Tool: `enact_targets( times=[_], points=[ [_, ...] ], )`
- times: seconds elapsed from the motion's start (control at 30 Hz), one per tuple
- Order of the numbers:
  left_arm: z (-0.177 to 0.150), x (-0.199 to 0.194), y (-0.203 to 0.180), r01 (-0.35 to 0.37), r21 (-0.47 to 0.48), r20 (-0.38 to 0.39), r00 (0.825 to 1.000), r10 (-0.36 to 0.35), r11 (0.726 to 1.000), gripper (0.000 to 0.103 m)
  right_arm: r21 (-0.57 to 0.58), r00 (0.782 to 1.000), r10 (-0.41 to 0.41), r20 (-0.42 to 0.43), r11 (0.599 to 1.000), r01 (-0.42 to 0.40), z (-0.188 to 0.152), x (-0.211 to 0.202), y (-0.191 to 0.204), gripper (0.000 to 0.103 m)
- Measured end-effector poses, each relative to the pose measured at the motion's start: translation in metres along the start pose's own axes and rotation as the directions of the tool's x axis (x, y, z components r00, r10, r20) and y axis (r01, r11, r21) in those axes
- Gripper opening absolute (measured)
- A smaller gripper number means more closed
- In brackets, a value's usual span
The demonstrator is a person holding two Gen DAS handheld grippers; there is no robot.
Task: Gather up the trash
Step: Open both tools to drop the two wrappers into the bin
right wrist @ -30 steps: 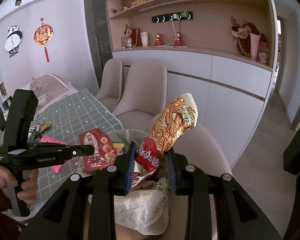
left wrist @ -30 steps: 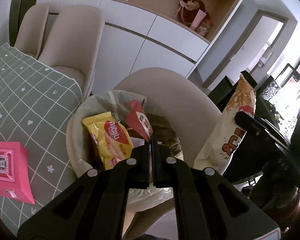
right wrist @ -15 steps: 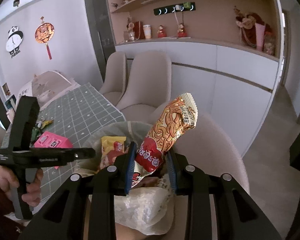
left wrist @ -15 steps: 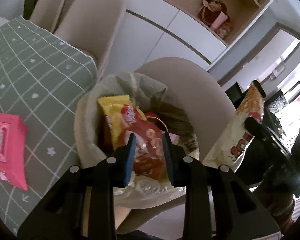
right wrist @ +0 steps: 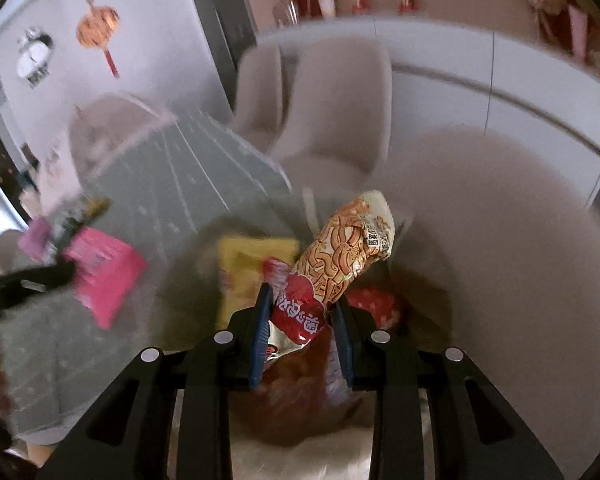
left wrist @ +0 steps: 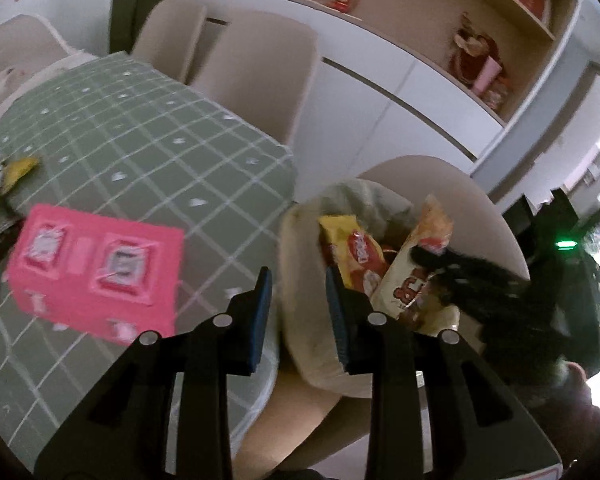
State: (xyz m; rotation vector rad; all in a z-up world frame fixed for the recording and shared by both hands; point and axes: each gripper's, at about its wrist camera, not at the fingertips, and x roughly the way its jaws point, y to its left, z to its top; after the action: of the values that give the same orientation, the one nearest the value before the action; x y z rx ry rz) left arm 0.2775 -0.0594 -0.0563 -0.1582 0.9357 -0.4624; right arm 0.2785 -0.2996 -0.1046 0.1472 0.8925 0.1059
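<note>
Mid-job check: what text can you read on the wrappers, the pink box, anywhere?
"BAK": white label on the noodle-print packet in the right claw.
White Chinese characters on its red band: upside down, unreadable.
Red logo on the yellow wrapper: blurred.
Labels on the pink box: blurred.

Little print reads clearly: at lower centre of the right wrist view the orange noodle-patterned snack packet [right wrist: 342,256] carries white Chinese characters on its red band, too blurred to make out; a small white label near its upper end reads roughly "BAK"; the yellow wrapper [left wrist: 350,248] bears an unreadable red logo.
</note>
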Motion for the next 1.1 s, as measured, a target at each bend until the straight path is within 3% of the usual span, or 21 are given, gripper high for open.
enact_targets(
  times=[0.23,0.4,0.57,0.63,0.7,0.9,1.1],
  points=[
    [-0.007,-0.019,0.039,-0.097,-0.067,0.022,0.995,0.098,0.993,0.026,0.060,0.986,0.001,-0.169,0.998,0.009,-0.001,0.048,-0.006,0.028],
    [-0.010,-0.024,0.053,-0.126,-0.081,0.019,0.992,0.128,0.989,0.027,0.063,0.980,-0.022,-0.196,0.997,0.035,-0.001,0.053,-0.003,0.028],
    [-0.012,-0.030,0.062,-0.114,-0.071,0.030,0.993,0.116,0.991,0.027,0.091,0.988,-0.048,-0.145,0.994,0.062,-0.004,0.039,-0.003,0.034],
    [-0.013,-0.032,0.067,-0.108,-0.077,0.032,0.993,0.111,0.991,0.027,0.093,0.991,-0.042,-0.126,0.994,0.054,-0.004,0.032,0.001,0.049],
    [-0.012,-0.033,0.072,-0.104,-0.086,0.036,0.994,0.107,0.991,0.027,0.085,0.994,-0.042,-0.099,0.995,0.051,-0.005,0.024,0.004,0.053],
    [-0.013,-0.046,0.100,-0.093,-0.129,0.064,0.993,0.102,0.987,0.028,0.066,0.995,-0.092,-0.025,0.993,0.093,-0.005,-0.007,0.017,0.055],
    [-0.024,-0.063,0.150,-0.130,-0.211,0.079,0.986,0.149,0.969,0.028,0.068,0.993,-0.112,0.021,0.992,0.111,0.002,-0.027,0.030,0.056]
  ],
)
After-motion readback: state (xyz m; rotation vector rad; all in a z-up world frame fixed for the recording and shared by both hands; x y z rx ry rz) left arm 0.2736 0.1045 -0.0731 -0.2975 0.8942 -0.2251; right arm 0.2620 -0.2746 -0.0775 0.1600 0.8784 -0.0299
